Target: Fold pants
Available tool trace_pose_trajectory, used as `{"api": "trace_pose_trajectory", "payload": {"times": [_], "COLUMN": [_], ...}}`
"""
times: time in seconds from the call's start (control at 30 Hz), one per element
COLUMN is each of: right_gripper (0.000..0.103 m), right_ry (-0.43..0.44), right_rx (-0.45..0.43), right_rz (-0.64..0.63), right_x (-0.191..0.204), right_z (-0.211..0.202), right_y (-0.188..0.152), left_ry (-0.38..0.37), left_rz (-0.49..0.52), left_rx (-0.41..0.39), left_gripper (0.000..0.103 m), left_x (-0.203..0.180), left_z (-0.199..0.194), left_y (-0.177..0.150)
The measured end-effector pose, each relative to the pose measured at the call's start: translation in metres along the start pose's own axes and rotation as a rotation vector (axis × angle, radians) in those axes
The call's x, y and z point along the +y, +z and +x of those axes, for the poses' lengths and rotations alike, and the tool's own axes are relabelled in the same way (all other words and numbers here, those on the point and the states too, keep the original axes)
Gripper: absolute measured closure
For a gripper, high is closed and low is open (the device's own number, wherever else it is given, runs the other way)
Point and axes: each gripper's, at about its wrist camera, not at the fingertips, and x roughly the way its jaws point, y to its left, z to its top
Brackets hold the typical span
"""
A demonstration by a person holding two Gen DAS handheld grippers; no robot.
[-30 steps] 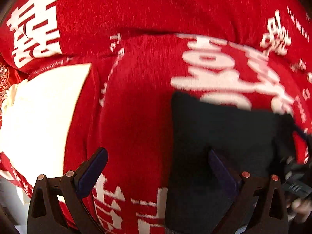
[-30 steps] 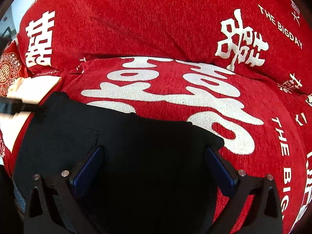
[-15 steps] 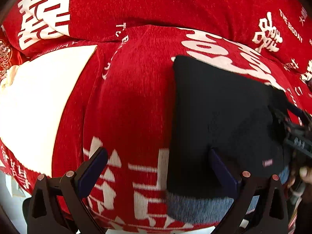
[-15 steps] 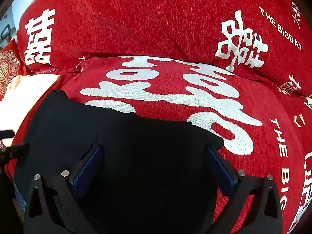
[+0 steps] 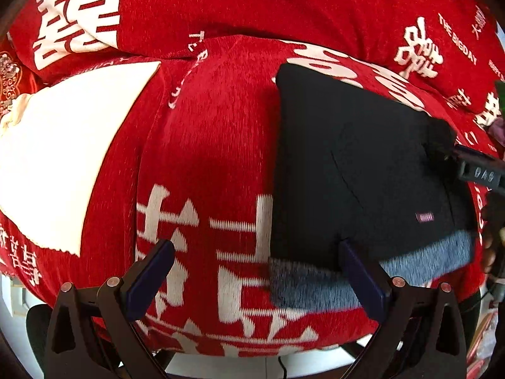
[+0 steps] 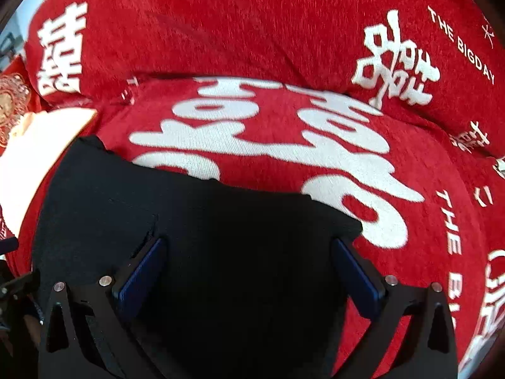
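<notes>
Black pants (image 5: 356, 170) lie folded in a flat rectangle on a red seat cushion (image 5: 205, 145), with a grey band (image 5: 315, 281) along the near edge. My left gripper (image 5: 255, 271) is open and empty, above the cushion's front, its right finger over the pants' near edge. My right gripper (image 6: 249, 268) is open and empty, low over the pants (image 6: 221, 237). The right gripper's finger (image 5: 473, 164) shows at the pants' right side in the left wrist view.
A red back cushion (image 6: 252, 25) with white characters stands behind the seat. A white patch of fabric (image 5: 63, 158) lies on the cushion to the left. The seat's front edge (image 5: 252, 350) drops to a pale floor.
My left gripper has pulled back toward the seat's front edge, so more of the pants and their grey band show. The right gripper has hardly moved.
</notes>
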Motion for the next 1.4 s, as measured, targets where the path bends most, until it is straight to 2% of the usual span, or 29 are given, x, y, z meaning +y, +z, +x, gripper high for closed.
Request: {"api": "trace_pose_trajectory", "payload": {"times": [0.03, 0.1, 0.27, 0.37, 0.43, 0.5, 0.53, 0.6, 0.63, 0.67, 0.8, 0.83, 0.9, 0.97, 1.0, 1.13, 1.2, 1.23, 1.27, 1.33, 1.37, 1.4], "right_gripper": [0.0, 0.0, 0.0, 0.0, 0.0, 0.0, 0.0, 0.0, 0.0, 0.0, 0.0, 0.0, 0.0, 0.0, 0.0, 0.0, 0.0, 0.0, 0.0, 0.0, 0.0, 0.0], "right_ry": [-0.024, -0.032, -0.014, -0.006, -0.028, -0.025, -0.064, -0.124, -0.119, -0.104, -0.02, 0.004, 0.025, 0.102, 0.127, 0.234, 0.267, 0.28, 0.292, 0.298, 0.301, 0.298], "right_rx": [0.032, 0.034, -0.158, -0.205, -0.182, -0.087, -0.075, -0.095, -0.095, -0.111, -0.225, -0.226, -0.152, -0.101, -0.111, -0.208, -0.286, -0.3, -0.3, -0.248, -0.16, -0.116], "right_rz": [0.031, 0.066, 0.029, -0.012, -0.027, -0.004, -0.018, -0.079, -0.085, -0.082, -0.062, -0.049, 0.006, 0.104, 0.134, 0.205, 0.231, 0.233, 0.23, 0.235, 0.249, 0.26], "right_x": [0.0, 0.003, 0.037, 0.056, 0.064, 0.062, 0.064, 0.074, 0.077, 0.077, 0.073, 0.069, 0.058, 0.04, 0.035, 0.017, 0.005, 0.002, 0.0, -0.002, -0.004, -0.007], "right_z": [-0.006, -0.022, -0.088, -0.096, -0.085, -0.059, -0.052, -0.057, -0.063, -0.07, -0.099, -0.097, -0.078, -0.062, -0.062, -0.088, -0.102, -0.102, -0.099, -0.082, -0.063, -0.055], "right_y": [0.0, -0.007, -0.06, -0.087, -0.1, -0.106, -0.108, -0.111, -0.112, -0.113, -0.13, -0.133, -0.135, -0.14, -0.142, -0.148, -0.152, -0.151, -0.15, -0.145, -0.141, -0.137], "left_ry": [0.0, 0.0, -0.054, -0.083, -0.085, -0.009, 0.001, -0.027, -0.061, -0.098, -0.126, -0.104, -0.064, -0.073, -0.073, -0.069, -0.021, 0.015, 0.017, -0.029, -0.059, -0.08], "left_rz": [0.011, 0.001, -0.084, -0.111, -0.083, -0.003, 0.004, -0.013, -0.025, -0.04, -0.038, -0.024, 0.005, -0.008, -0.007, 0.033, 0.047, 0.048, 0.047, 0.012, 0.017, 0.024], "left_rx": [0.018, 0.003, -0.031, -0.027, -0.012, 0.042, 0.043, 0.014, -0.001, -0.024, -0.061, -0.041, 0.013, 0.024, 0.021, -0.031, -0.041, -0.01, 0.028, 0.05, 0.057, 0.049], "left_gripper": [0.0, 0.0, 0.0, 0.0, 0.0, 0.0, 0.0, 0.0, 0.0, 0.0, 0.0, 0.0, 0.0, 0.0, 0.0, 0.0, 0.0, 0.0, 0.0, 0.0, 0.0, 0.0], "left_x": [0.003, 0.012, 0.037, 0.038, 0.028, 0.013, 0.012, 0.016, 0.019, 0.021, 0.016, 0.01, 0.001, -0.001, -0.001, -0.011, -0.016, -0.017, -0.016, -0.012, -0.011, -0.009], "left_z": [-0.001, -0.01, -0.019, -0.01, 0.001, 0.018, 0.017, 0.002, -0.005, -0.014, -0.02, -0.012, 0.006, 0.008, 0.004, -0.014, -0.01, 0.002, 0.014, 0.018, 0.013, 0.008], "left_y": [-0.005, -0.012, -0.015, -0.01, -0.008, -0.009, -0.012, -0.015, -0.015, -0.014, -0.003, 0.001, 0.007, 0.007, 0.008, 0.022, 0.033, 0.039, 0.044, 0.047, 0.05, 0.05]}}
